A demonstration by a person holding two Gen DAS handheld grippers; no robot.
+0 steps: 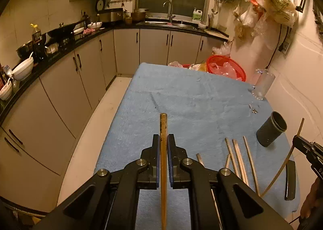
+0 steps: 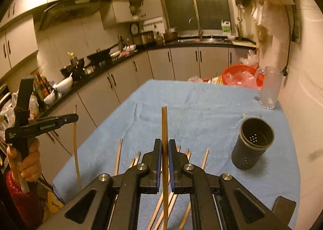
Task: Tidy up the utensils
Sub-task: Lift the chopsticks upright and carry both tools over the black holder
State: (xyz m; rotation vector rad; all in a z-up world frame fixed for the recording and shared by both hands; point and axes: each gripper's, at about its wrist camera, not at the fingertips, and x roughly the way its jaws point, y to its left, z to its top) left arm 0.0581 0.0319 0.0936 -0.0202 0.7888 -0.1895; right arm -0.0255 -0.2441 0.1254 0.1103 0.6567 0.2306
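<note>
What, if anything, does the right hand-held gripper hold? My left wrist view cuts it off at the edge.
Observer: The right hand-held gripper is shut on one wooden chopstick, which sticks out past its pads.
Operator: Anything inside the dark holder? I only see its side and rim.
Observer: No. The dark chopstick holder is empty, and its perforated bottom shows.
Operator: What carries the left one?
Observer: A hand wraps the handle of the left hand-held gripper.

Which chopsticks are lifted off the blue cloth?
Two wooden chopsticks: one clamped in the left tool, one in the right tool; the rest lie flat.
</note>
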